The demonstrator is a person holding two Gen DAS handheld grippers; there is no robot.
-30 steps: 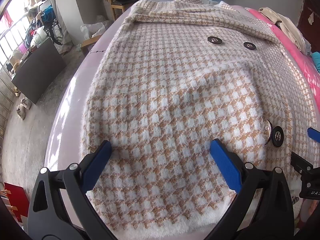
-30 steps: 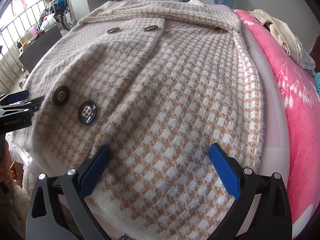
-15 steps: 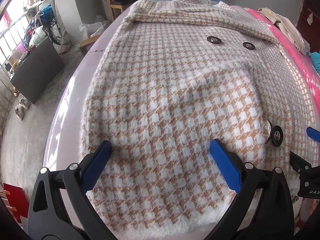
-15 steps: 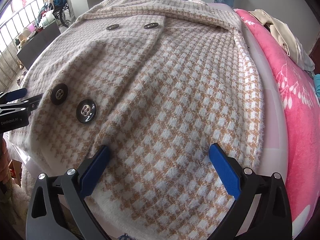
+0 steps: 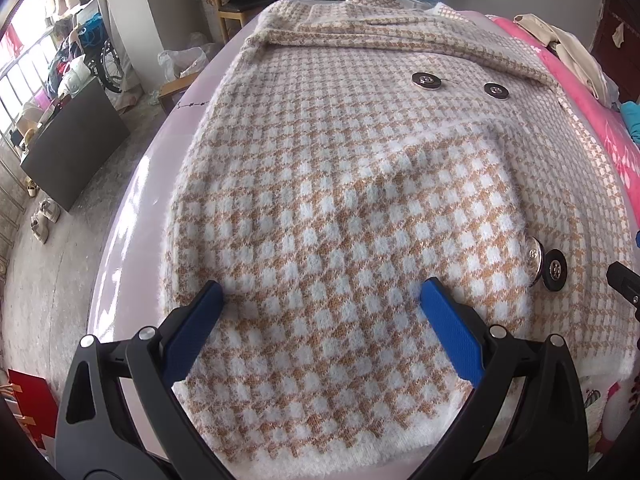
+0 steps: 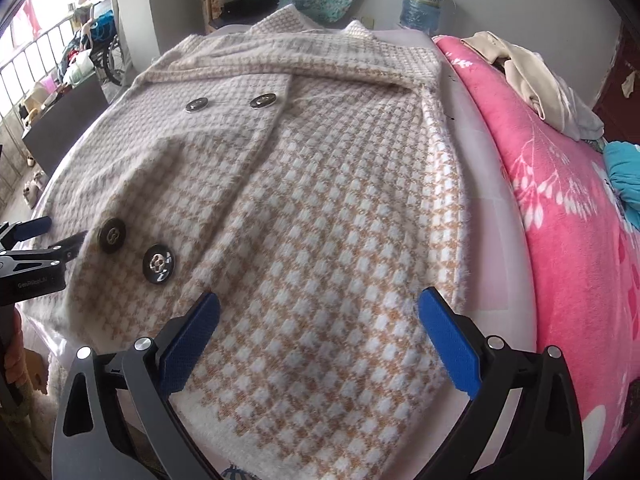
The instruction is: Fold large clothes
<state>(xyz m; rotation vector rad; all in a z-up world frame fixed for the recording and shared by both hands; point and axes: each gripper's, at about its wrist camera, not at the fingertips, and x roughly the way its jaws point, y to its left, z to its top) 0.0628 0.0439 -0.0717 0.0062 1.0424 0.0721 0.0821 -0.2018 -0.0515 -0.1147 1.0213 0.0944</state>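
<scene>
A large fuzzy coat [image 5: 340, 184] in tan and white houndstooth with dark round buttons [image 5: 554, 270] lies spread flat on a pale lilac table [image 5: 132, 216], collar at the far end. It also shows in the right wrist view [image 6: 328, 216]. My left gripper [image 5: 320, 300] is open and empty, its blue pads over the coat's near hem on the left side. My right gripper [image 6: 318, 312] is open and empty over the near hem on the right side. The left gripper's tip [image 6: 36, 236] shows at the left edge of the right wrist view.
A pink flowered blanket [image 6: 568, 208] with beige clothes [image 6: 520, 72] lies right of the table. A water jug [image 6: 424, 4] and a wooden chair [image 5: 240, 4] stand at the far end. A dark cabinet [image 5: 72, 144] and shoes [image 5: 42, 220] are on the floor at left.
The right wrist view has drawn back and risen a little, showing more of the far wall. The left gripper has barely moved. Both stay open.
</scene>
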